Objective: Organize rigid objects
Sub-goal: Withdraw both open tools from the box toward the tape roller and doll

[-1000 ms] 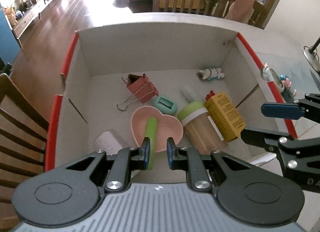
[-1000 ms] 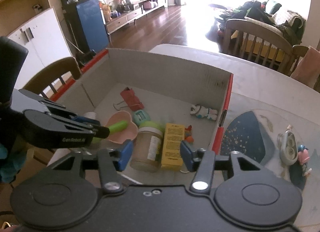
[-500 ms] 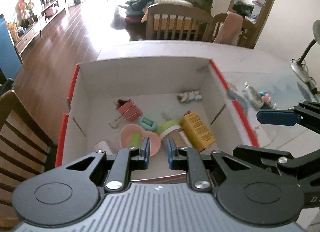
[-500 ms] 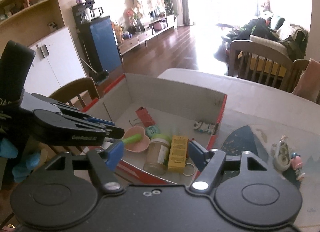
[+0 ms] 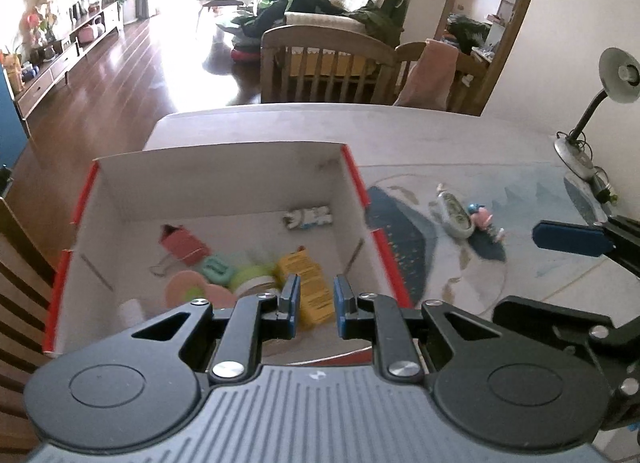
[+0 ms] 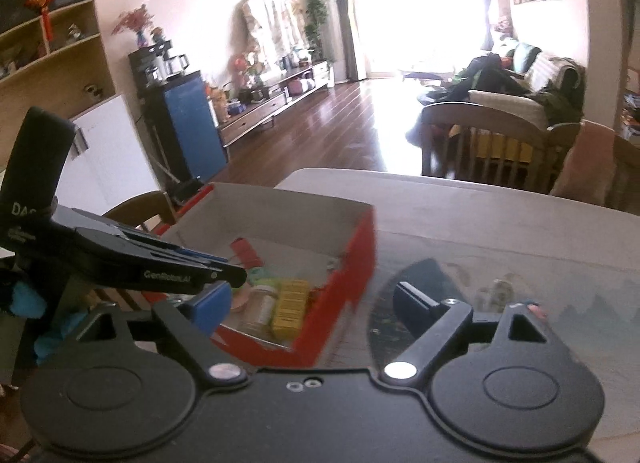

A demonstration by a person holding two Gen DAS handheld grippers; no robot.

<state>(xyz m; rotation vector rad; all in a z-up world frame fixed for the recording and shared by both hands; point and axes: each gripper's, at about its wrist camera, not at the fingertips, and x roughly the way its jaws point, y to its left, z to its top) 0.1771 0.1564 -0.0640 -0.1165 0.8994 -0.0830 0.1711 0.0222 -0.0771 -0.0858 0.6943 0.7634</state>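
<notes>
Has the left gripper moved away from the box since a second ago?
Yes. The left gripper has pulled back and up: the box now looks smaller and farther.

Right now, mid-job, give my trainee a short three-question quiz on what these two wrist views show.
1. True or false: the yellow carton lies inside the cardboard box.
2. Which gripper has its jaws spread wide? A) left gripper B) right gripper
3. Fill in: the small toy figure outside the box rests on the ____.

Key: 1 true. 2 B; nothing is between its jaws, which have just been opening, while the left is shut and empty. 3 table, beside the correction tape dispenser.
</notes>
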